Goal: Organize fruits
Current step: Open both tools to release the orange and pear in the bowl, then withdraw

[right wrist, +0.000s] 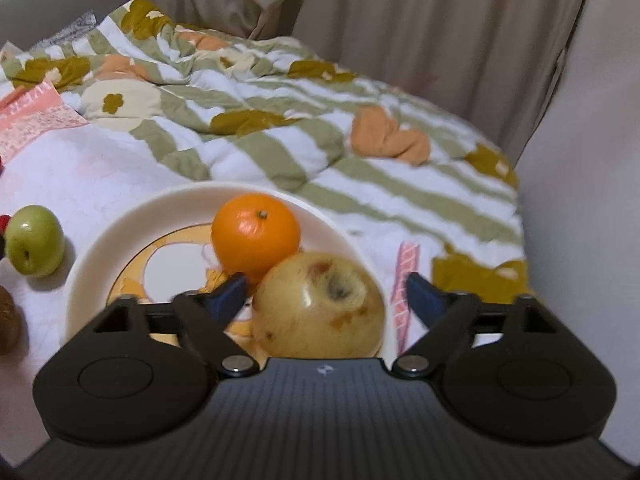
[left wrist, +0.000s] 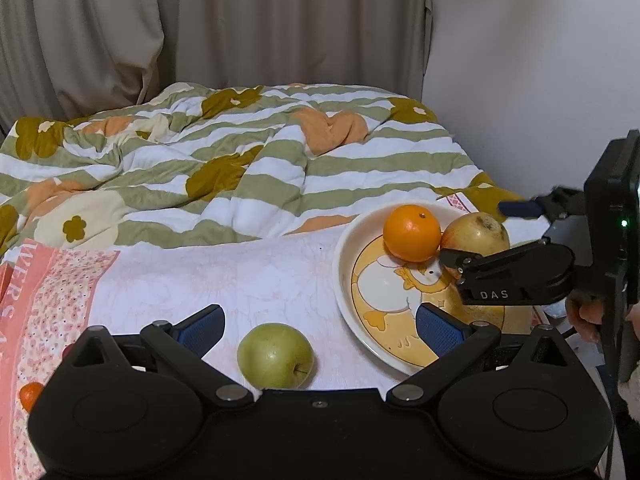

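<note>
Yellow apple point(right wrist: 320, 304) + orange point(right wrist: 256, 236) on plate point(right wrist: 92, 264)

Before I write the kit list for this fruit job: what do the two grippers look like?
Both are matte black plastic. The left gripper and right gripper each have two angled fingers with blue ribbed pads, silver pivot screws and round side housings. The right one carries white "DAS" lettering and a small green light.

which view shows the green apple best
The left wrist view. The green apple lies whole and sharp on the sheet, between the open left hand-held gripper's fingers, beside the plate. The right wrist view shows it at the far left edge, whole but off to the side.
</note>
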Demonstrator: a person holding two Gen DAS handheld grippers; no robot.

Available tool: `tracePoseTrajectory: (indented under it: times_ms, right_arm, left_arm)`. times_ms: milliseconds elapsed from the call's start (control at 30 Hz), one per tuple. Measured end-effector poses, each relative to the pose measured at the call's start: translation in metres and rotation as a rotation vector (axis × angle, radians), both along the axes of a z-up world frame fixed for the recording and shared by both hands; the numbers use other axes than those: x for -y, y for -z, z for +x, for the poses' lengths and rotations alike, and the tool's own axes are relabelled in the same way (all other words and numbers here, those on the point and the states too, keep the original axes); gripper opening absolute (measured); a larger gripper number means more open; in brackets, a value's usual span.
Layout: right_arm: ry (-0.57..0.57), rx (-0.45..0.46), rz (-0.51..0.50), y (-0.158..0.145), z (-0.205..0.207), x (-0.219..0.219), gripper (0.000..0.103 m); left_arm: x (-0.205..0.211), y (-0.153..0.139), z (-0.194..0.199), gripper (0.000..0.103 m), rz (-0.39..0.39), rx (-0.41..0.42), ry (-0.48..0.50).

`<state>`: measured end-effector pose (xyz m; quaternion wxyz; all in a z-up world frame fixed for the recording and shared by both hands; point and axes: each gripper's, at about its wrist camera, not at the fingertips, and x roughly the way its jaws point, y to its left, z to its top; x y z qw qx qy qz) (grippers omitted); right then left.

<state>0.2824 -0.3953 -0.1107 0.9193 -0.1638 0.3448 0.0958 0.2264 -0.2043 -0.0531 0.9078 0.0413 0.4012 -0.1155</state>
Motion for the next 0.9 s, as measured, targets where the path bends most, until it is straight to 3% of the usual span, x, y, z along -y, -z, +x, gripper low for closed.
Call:
tracePoseTrajectory:
  times_ms: [433,700,900]
  right_arm:
    - [0.058,0.001,0.155,-0.058,-0.043,0.019,0.103]
    - [0.069,0.021,0.193,-0.108,-0.102,0.019,0.103]
    - [0.052,0.032,0.243,-0.137,-0.141,0.008,0.103]
  left_arm:
    - [-0.003,-0.035,-0.043,0.103,-0.035,0.077,-0.035]
    - [-0.017,-0.067,-0.102,0.103,-0.043,0.159,-0.080]
    - [-0.039,-0.086,-0.145,0.103,-0.007,0.211,-0.140]
